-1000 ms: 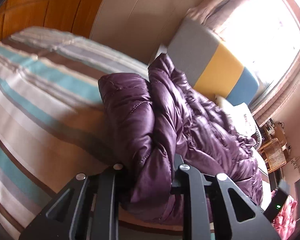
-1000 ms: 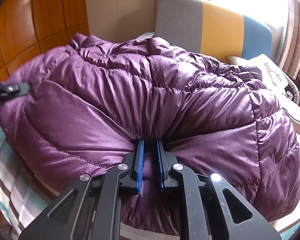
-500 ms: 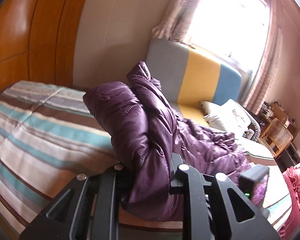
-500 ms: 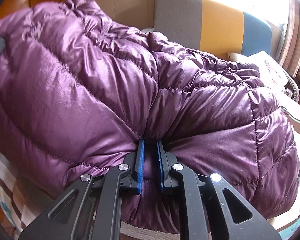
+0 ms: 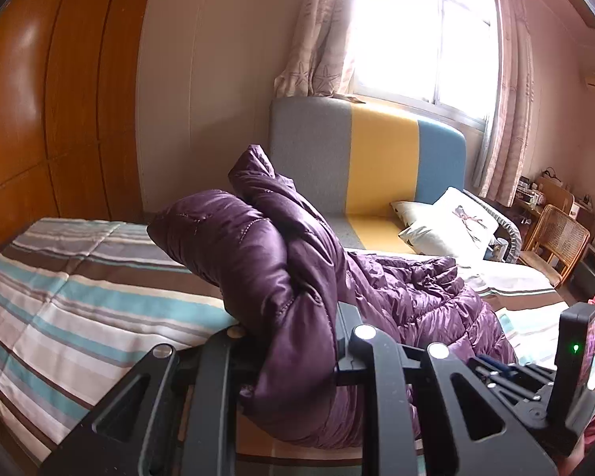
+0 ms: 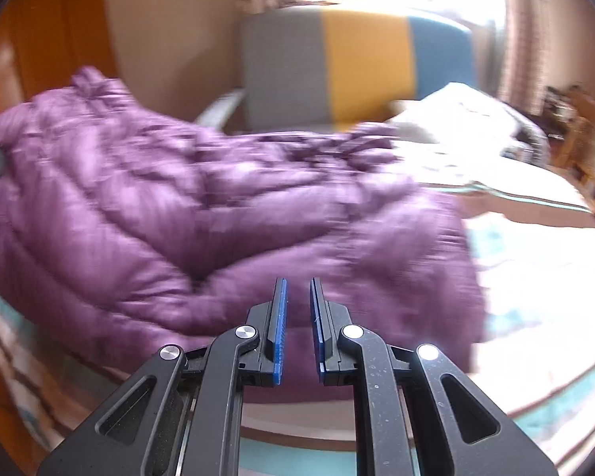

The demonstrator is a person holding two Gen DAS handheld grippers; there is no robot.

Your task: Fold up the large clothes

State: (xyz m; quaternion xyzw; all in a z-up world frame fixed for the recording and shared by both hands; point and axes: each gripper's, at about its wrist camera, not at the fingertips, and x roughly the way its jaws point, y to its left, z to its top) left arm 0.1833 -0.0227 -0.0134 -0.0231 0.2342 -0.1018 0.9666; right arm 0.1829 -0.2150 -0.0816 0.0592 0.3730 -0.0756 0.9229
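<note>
Left gripper (image 5: 289,325): jaws clamped on a thick bunch of the purple quilted jacket (image 5: 258,246), which fills the space between the black fingers and spills over the right one. Right gripper (image 6: 298,289): jaws drawn almost together, with only a narrow slit between the blue pads (image 6: 281,317). Purple shows through the slit, but the view is blurred and it cannot be told whether any fabric is pinched. Jacket: the clamped end is raised in a puffed fold above the bed, and the rest trails down and lies crumpled on the mattress toward the right gripper. In the right wrist view it spreads wide across the bed ahead of and under the pads. Bedcover (image 5: 79,301): striped in teal, brown and cream, under the jacket. Headboard (image 5: 377,158): grey, yellow and blue panels, beyond the jacket. Pillows (image 5: 448,222): white, at the headboard's foot. Wooden panelling (image 5: 59,99) at left; curtained window (image 5: 424,39) above the headboard; wicker chair (image 5: 555,242) at far right.
</note>
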